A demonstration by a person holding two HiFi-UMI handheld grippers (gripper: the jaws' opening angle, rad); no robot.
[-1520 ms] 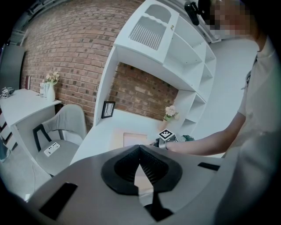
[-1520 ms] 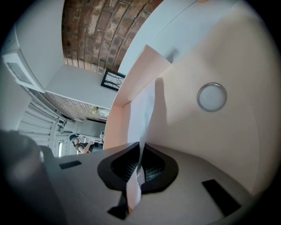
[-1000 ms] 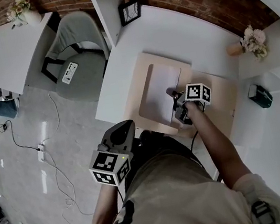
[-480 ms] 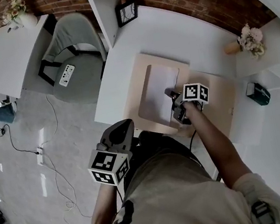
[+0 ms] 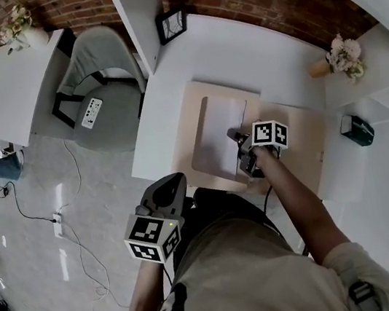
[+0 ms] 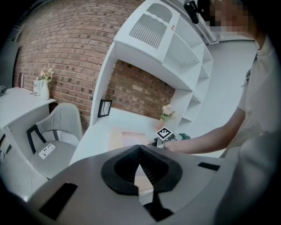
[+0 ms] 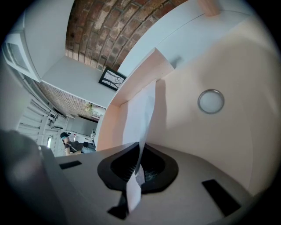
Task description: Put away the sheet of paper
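**Q:** Right gripper (image 5: 242, 152): jaw condition?
**A:** Jaws are clamped on the sheet of paper (image 7: 139, 115). The sheet passes between them, and a short tab sticks out on the camera side.

**Q:** Sheet position relative to the tool?
**A:** It extends forward from the jaws over the beige panel (image 5: 291, 135) on the white desk (image 5: 236, 48). The gripped edge is raised off the panel. The far part lies inside a rounded outline on the panel. A metal ring (image 7: 211, 100) is set in the panel to the sheet's right, apart from it.

**Q:** Left gripper (image 5: 172, 184)?
**A:** Jaw tips meet with nothing between them. The gripper is off the desk's near edge, well apart from the sheet.
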